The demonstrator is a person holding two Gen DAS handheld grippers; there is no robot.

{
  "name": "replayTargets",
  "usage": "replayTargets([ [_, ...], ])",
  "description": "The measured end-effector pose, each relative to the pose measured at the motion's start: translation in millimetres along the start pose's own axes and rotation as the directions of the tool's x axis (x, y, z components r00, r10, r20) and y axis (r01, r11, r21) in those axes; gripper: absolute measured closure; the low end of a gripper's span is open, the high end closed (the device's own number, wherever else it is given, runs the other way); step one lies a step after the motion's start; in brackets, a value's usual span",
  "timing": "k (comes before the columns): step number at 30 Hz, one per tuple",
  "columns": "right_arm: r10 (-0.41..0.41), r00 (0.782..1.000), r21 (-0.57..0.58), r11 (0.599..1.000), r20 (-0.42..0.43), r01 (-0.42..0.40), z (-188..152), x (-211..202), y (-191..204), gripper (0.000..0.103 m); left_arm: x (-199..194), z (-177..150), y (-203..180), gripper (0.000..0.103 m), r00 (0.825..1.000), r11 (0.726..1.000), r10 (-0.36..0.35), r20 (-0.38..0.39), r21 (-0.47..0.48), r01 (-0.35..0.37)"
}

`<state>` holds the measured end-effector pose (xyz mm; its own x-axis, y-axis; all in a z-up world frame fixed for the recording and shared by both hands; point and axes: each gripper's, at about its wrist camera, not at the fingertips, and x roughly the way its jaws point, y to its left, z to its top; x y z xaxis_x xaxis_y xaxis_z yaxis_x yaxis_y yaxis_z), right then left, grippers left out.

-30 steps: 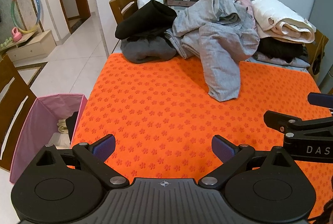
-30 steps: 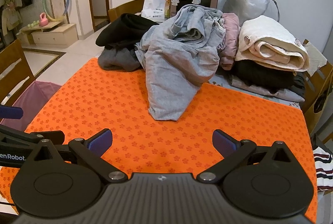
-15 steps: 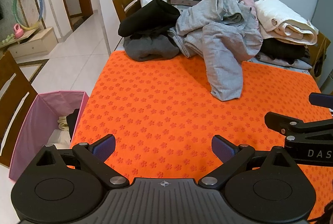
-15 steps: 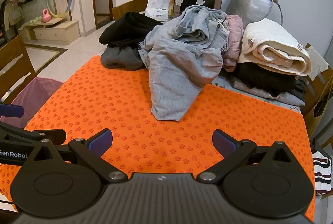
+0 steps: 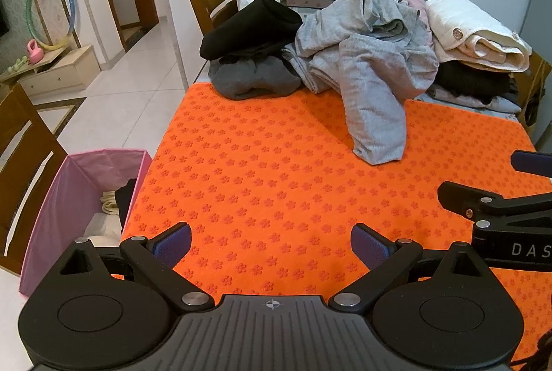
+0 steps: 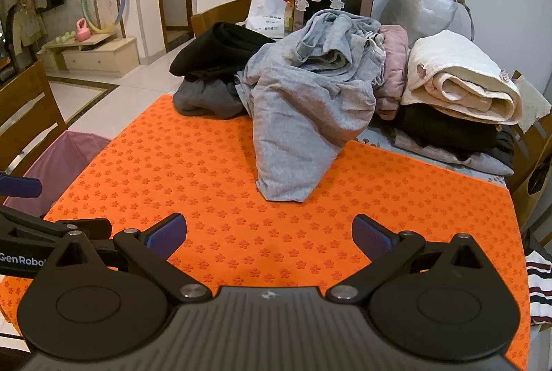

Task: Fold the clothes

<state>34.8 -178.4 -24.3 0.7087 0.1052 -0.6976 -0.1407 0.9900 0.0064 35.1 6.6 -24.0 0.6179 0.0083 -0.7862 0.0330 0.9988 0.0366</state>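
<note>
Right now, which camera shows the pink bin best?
The left wrist view: the pink bin shows its open top and the items inside. The right wrist view catches only part of it, behind the left tool.

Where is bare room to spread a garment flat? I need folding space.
The orange mat lies bare between the grippers and the hanging grey garment. Its far edge is crowded with the black pile, grey heap and cream bundle.

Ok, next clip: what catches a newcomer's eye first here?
The bright orange mat filling the table, bare in front. Behind it, a heap of clothes along the far edge, with a grey garment spilling forward onto the mat. Both grippers, left and right, hang open over the near side.
</note>
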Motion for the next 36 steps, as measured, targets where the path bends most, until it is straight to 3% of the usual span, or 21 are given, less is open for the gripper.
replayTargets([
  [19, -0.026, 0.999, 0.011, 1.000, -0.025, 0.027, 5.5, 23.9, -6.9, 0.000, 21.6, 4.8, 4.4, 0.003, 1.000, 1.000, -0.011, -0.006, 0.013, 0.012],
  [28, -0.055, 0.998, 0.028, 0.998, 0.040, 0.054, 46.2, 48.3, -35.0, 0.001, 41.7, 11.3, 7.5, 0.003, 0.999, 0.999, -0.020, -0.026, 0.027, 0.020],
  [33, -0.043, 0.996, 0.058, 0.998, 0.078, 0.039, 80.6, 63.6, -68.3, 0.016, 51.8, 15.5, 5.4, 0.003, 0.998, 0.998, -0.057, -0.039, 0.036, 0.059],
  [36, -0.019, 0.995, 0.074, 0.997, 0.100, 0.012, 103.9, 73.8, -93.1, 0.020, 56.3, 18.1, 1.1, 0.003, 0.997, 0.996, -0.072, -0.040, 0.055, 0.074],
])
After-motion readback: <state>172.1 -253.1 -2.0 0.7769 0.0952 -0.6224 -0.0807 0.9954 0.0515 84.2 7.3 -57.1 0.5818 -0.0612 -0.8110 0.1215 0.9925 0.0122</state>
